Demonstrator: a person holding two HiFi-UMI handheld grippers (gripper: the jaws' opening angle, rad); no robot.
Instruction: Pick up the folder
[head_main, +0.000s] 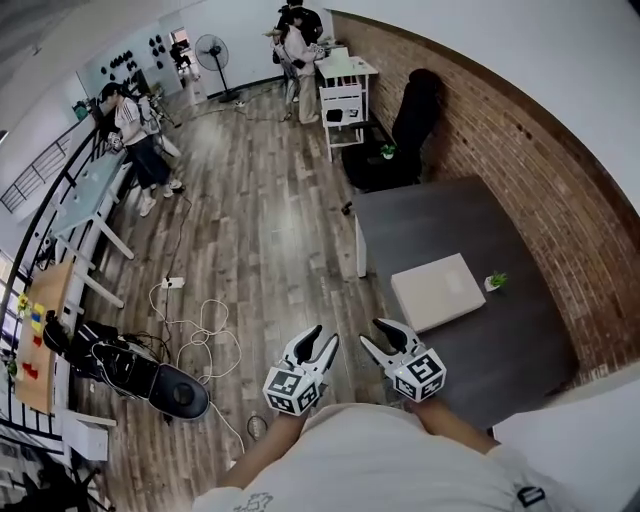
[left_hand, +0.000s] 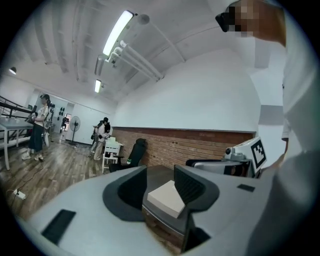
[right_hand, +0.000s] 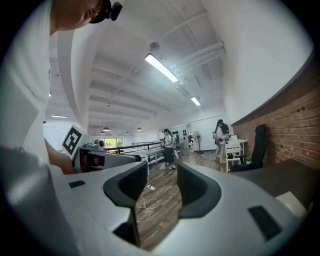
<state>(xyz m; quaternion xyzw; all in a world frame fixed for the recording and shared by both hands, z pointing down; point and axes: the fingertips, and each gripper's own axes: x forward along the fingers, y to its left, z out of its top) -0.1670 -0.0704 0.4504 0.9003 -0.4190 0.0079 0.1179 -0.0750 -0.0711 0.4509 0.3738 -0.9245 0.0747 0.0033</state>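
Two grippers are held low in the centre of the head view: the left gripper (head_main: 324, 337) and the right gripper (head_main: 373, 333) sit side by side, near the lower-left edge of a dark table (head_main: 440, 215). Both pairs of jaws stand spread, with nothing between the pads. In the left gripper view only the distant table top shows through the gap, and in the right gripper view only the wooden floor (head_main: 260, 230) and a loose white cable (head_main: 205, 318)

The white folder (head_main: 438, 290) lies flat on the table at centre right of the head view, well apart from both grippers and untouched. In the left gripper view it appears in line with the open jaws but far beyond them. A small white pot (head_main: 491, 286) holding a green plant stands on the table just beside the folder's right corner. A black office chair (head_main: 415, 110) stands past the table's far end, against the brick wall (head_main: 530, 150), and several people stand at the upper left and top of the frame
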